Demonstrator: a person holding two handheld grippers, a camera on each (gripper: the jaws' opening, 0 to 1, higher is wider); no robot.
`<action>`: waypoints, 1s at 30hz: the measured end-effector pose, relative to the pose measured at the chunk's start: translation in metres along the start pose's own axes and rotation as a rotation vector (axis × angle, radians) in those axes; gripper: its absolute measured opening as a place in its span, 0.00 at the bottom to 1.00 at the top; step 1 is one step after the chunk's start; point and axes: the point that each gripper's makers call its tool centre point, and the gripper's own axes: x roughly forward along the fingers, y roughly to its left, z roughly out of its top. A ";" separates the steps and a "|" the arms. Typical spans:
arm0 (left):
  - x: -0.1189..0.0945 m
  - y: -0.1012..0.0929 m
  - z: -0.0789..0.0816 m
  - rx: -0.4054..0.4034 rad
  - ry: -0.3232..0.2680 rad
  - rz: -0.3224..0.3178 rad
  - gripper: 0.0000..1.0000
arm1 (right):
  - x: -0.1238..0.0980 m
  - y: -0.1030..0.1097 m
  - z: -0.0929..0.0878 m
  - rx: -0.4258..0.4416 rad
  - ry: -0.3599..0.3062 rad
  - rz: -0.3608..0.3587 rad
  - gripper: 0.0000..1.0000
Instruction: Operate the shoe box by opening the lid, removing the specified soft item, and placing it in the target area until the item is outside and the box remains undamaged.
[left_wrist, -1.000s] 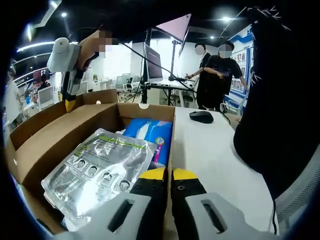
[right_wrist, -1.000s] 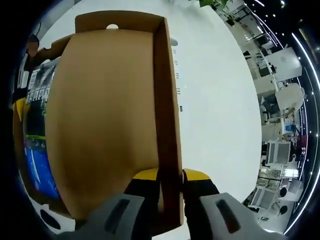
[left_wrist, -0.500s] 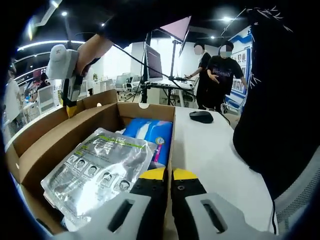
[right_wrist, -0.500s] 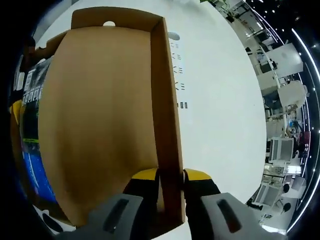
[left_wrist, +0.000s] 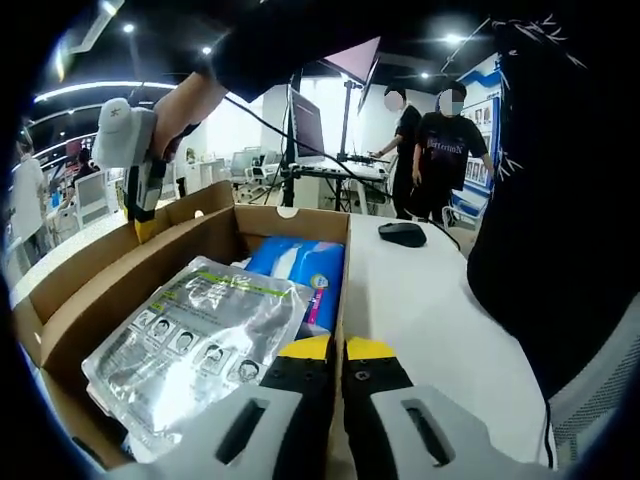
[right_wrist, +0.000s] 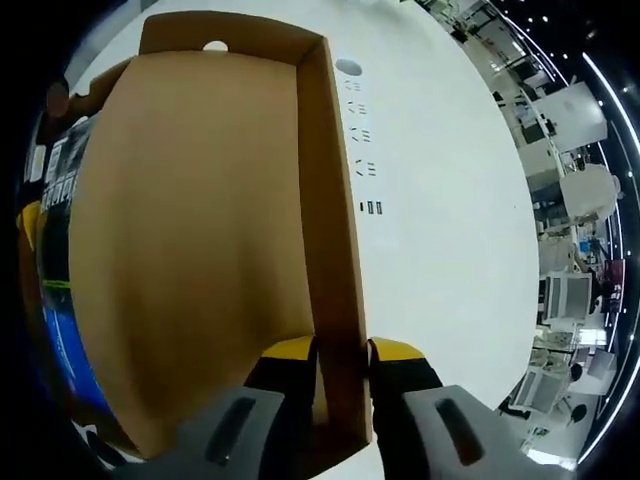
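The brown cardboard shoe box (left_wrist: 290, 222) stands open on the white table. Inside lie a silver plastic packet (left_wrist: 200, 330) and, behind it, a soft blue package (left_wrist: 305, 265). My left gripper (left_wrist: 340, 350) is shut on the box's right side wall. The lid (left_wrist: 90, 260) hangs open to the left, and my right gripper (left_wrist: 145, 225), held by a hand, pinches its edge. In the right gripper view, my right gripper (right_wrist: 340, 350) is shut on the lid's side flap, and the lid's bare inner face (right_wrist: 190, 220) spreads ahead. The box contents (right_wrist: 55, 340) peek past the lid's left edge.
A black computer mouse (left_wrist: 403, 233) lies on the white table (left_wrist: 420, 310) right of the box. A person in dark clothing (left_wrist: 560, 200) stands close on the right. Two people (left_wrist: 440, 140) and a monitor on a stand (left_wrist: 305, 125) are behind. Bare tabletop (right_wrist: 440, 200) lies beyond the lid.
My right gripper has carried the lid's edge slightly lower and outward, opening the lid a little more. The left gripper and the box contents have not moved.
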 end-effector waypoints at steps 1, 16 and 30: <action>0.000 0.000 0.000 -0.001 0.000 0.000 0.01 | 0.000 0.000 0.000 0.003 0.001 0.001 0.17; 0.000 0.000 0.000 0.000 -0.001 0.000 0.01 | -0.007 0.008 0.003 0.012 0.018 -0.002 0.18; 0.000 -0.001 0.000 -0.001 -0.001 -0.001 0.01 | -0.021 0.015 0.004 0.033 0.017 -0.005 0.19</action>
